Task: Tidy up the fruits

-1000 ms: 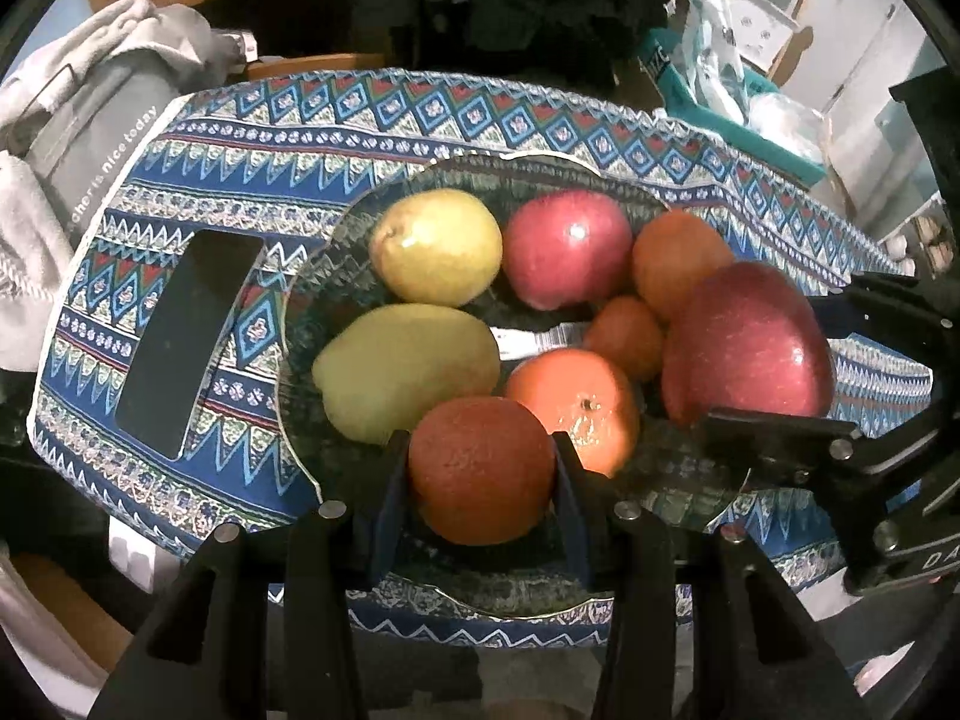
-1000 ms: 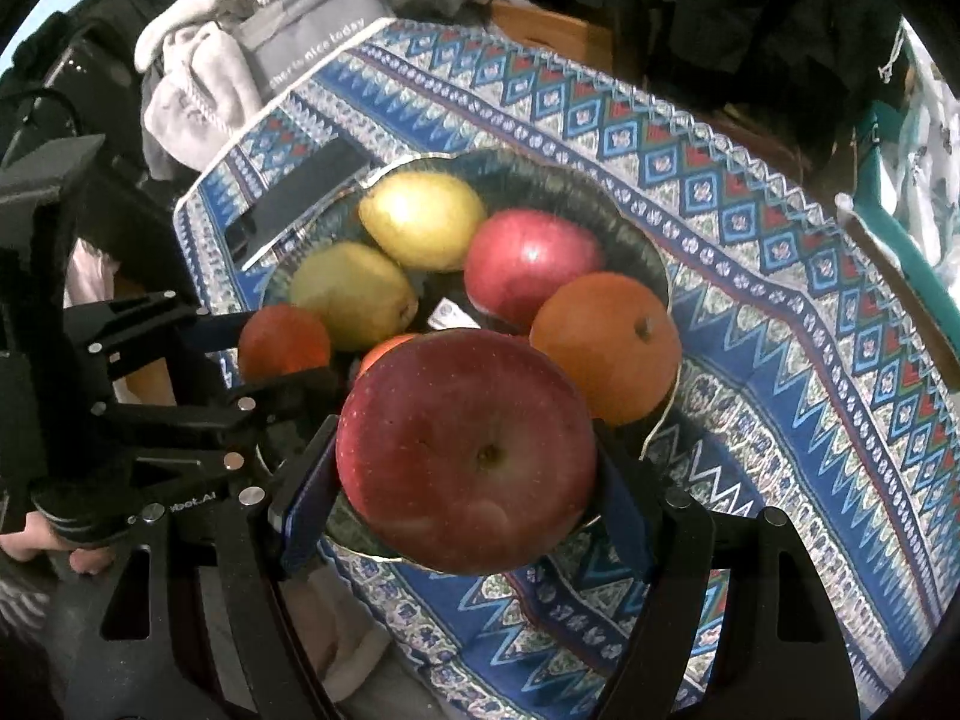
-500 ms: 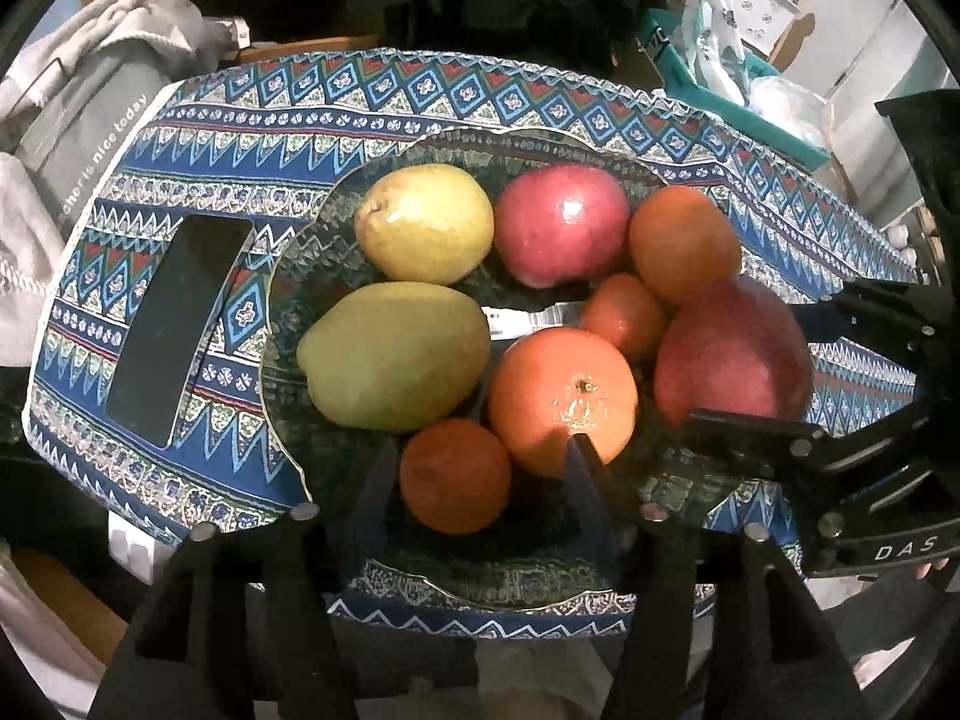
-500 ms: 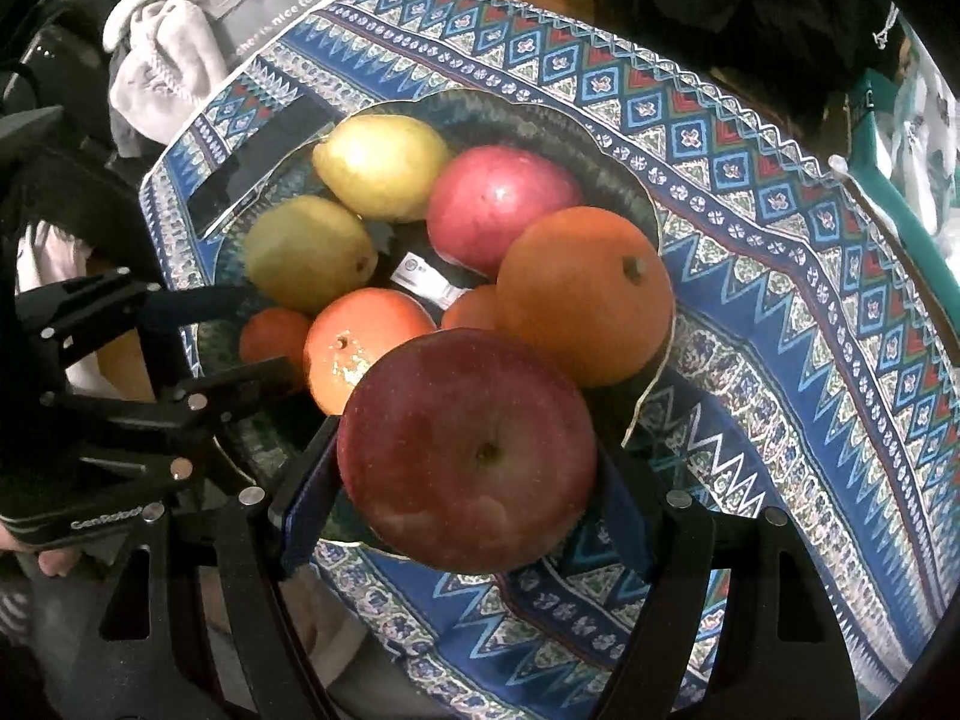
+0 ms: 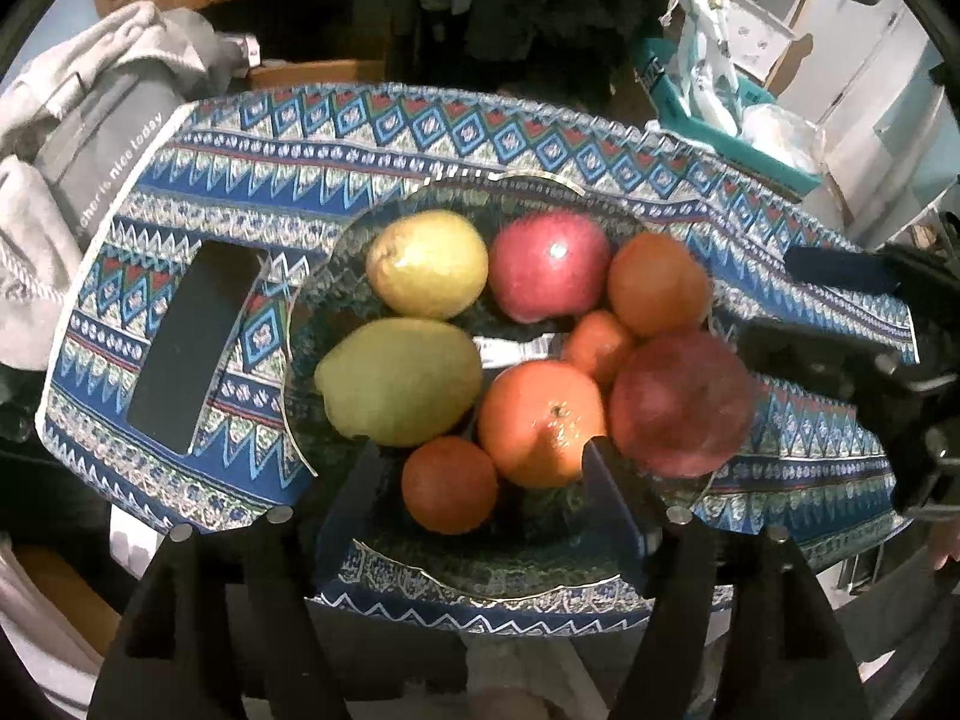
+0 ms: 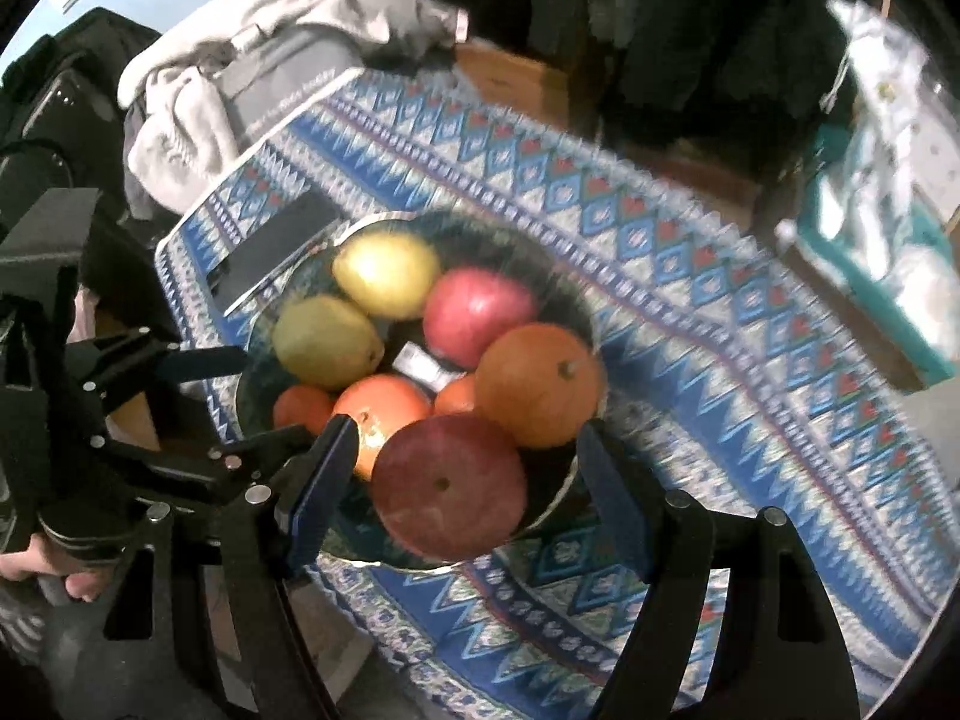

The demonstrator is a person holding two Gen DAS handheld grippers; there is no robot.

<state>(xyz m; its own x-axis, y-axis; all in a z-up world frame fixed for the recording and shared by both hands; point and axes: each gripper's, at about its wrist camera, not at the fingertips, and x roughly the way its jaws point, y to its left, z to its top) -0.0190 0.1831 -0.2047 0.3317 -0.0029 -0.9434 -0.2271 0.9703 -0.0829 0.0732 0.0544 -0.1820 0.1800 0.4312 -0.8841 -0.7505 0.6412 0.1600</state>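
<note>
A dark glass plate [image 5: 540, 546] [image 6: 540, 252] on a patterned blue cloth holds two pears, two red apples and several oranges. My left gripper [image 5: 477, 459] [image 6: 276, 393] hovers over the plate's near edge. Its jaws are opening, and a small orange [image 5: 450, 483] [image 6: 300, 408] lies on the plate between the fingers, clear of both pads. My right gripper [image 6: 462, 441] [image 5: 768, 297] stands open above the large red apple [image 6: 450, 486] [image 5: 681, 402]. That apple rests on the plate against a big orange [image 6: 537, 384], with a gap to each pad.
A black phone [image 5: 192, 348] lies on the cloth left of the plate. Grey clothing [image 5: 90, 138] is piled past the table's left end. A teal bin with bags [image 5: 720, 120] stands behind on the right. The cloth's front edge runs just below the plate.
The left jaws opened and let go of the small orange, which now lies at the plate's front. The right gripper rose off the large red apple, leaving it on the plate.
</note>
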